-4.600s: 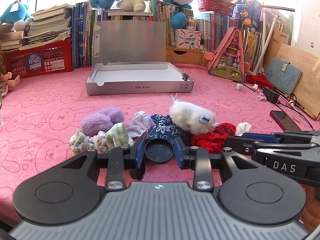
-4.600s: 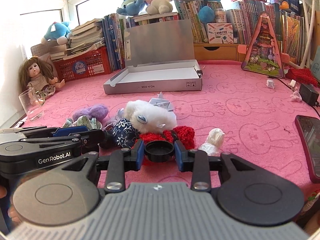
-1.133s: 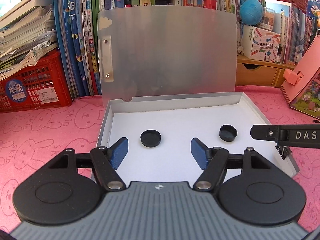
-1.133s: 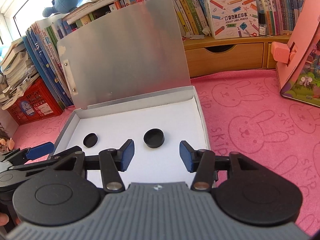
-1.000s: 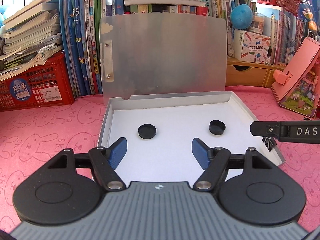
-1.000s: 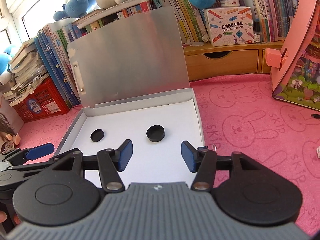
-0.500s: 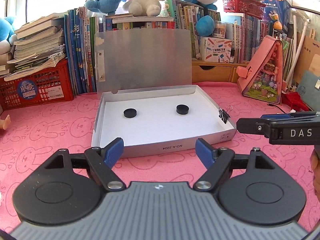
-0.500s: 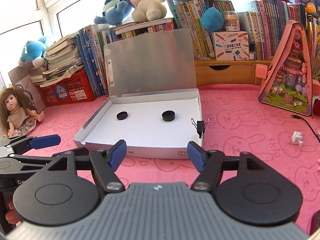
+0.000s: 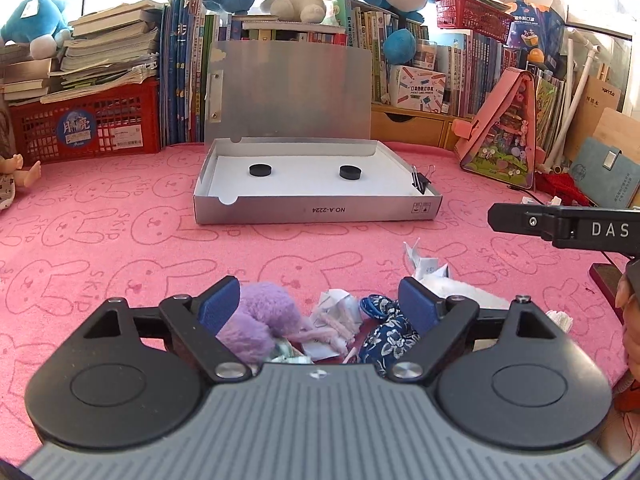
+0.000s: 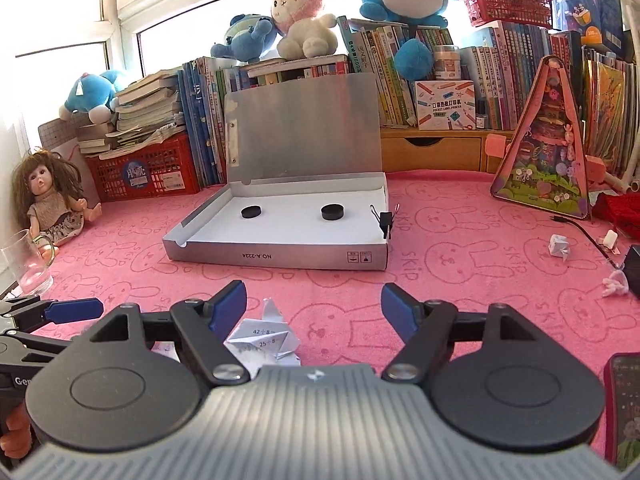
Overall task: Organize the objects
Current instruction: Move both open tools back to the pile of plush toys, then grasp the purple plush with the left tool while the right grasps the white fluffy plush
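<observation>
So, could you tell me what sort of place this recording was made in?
Most likely a child's room or play corner at home: plush toys sit atop a crowded row of books, a doll leans by the wall, and the surface is a pink bunny-print cloth.

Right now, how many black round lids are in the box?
2. One lid lies toward the left of the box floor, the other lid toward the right, apart from each other. Nothing seems to hide more.
</observation>
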The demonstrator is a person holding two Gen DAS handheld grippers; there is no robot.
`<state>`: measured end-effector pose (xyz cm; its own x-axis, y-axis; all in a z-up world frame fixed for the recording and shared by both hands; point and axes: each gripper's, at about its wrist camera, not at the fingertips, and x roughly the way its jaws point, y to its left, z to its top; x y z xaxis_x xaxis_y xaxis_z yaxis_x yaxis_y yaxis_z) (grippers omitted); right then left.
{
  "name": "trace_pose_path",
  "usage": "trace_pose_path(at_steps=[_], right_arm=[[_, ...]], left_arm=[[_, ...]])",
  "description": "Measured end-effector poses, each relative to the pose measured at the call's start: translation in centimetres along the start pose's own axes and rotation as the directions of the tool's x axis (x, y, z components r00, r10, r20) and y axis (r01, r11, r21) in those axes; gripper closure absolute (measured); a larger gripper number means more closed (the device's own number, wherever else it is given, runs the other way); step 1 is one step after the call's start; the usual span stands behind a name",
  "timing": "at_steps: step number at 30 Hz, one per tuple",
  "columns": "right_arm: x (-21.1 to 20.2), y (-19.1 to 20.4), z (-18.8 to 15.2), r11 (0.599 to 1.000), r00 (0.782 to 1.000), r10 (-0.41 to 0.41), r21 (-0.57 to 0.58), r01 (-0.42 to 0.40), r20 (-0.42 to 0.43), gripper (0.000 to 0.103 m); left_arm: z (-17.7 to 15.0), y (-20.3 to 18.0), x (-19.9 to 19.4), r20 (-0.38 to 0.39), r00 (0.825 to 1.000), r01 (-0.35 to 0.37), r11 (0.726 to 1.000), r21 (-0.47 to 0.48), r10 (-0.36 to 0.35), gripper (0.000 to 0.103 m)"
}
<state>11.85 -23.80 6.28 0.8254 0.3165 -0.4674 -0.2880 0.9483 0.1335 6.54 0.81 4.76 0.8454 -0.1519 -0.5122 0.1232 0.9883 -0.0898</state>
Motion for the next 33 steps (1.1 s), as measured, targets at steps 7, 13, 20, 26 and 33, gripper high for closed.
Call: trace_pose_path(at_steps=[7,13,20,26,33], right_arm=[[-0.5,0.7,-2.4,0.998,0.998,0.060,0.017,-0.059,-0.034,0.018],[0.2,1.3,-3.6,0.989,0.988,0.141,0.056,-0.137,-0.068,0.016],[1.5,1.4,-4.2,0.978,0.979,0.185,0.115,-0.174,-0.090,0.010],[2.2,2.4,-4.2,0.980,0.975,0.195,0.069,-0.189,-0.105,0.008],[3.7,2.6,-4.4,0.976,0.968,0.208,0.094,-0.196,-0.143,0.008]], left_arm=[[-1.7,0.1,-1.4,0.031,0.999,-0.031,0.999,0.023,0.030,0.012],[-2.2,0.5,-2.2,0.066,0.996,-0.059,0.998,0.021,0.057,0.011],[-1.9,2.1,-1.9,0.063,0.994,-0.090,0.996,-0.026,0.091,0.010],[-1.7,3.2,-0.5,0.030,0.996,-0.082,0.994,-0.070,0.084,0.010],[-1.7,4.1,1.1,-0.003,0.997,-0.071,0.991,-0.112,0.071,0.010]])
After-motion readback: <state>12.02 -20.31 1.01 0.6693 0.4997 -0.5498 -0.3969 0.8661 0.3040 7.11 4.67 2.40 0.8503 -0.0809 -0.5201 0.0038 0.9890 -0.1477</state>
